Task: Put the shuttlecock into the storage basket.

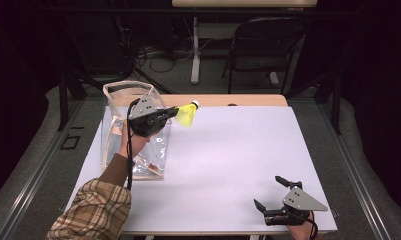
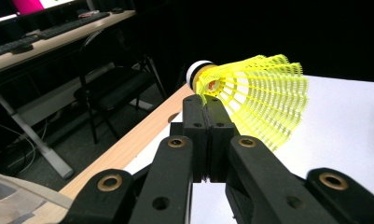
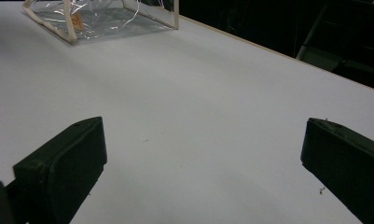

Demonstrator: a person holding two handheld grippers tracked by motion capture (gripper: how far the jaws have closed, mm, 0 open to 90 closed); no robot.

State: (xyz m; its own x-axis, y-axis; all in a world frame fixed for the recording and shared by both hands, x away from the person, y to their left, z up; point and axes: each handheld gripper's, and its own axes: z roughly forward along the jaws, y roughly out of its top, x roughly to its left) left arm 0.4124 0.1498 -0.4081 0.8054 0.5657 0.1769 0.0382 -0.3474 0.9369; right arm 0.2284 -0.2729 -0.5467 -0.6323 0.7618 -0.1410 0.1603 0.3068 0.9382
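Up in the high view, the left gripper (image 1: 172, 113) sits left of centre over a clear bag (image 1: 133, 131), pinching a yellow shuttlecock (image 1: 187, 114), while the right gripper (image 1: 271, 192) rests at the lower right of the white table (image 1: 228, 160) with jaws spread wide. Seen from the left gripper view, the jaws are clamped together on the shuttlecock's (image 2: 254, 95) skirt near its white cork, at the frame's centre. Over in the right gripper view, the black jaws stand far apart at the bottom corners with nothing between them, and the bag (image 3: 100, 18) lies at the upper left.
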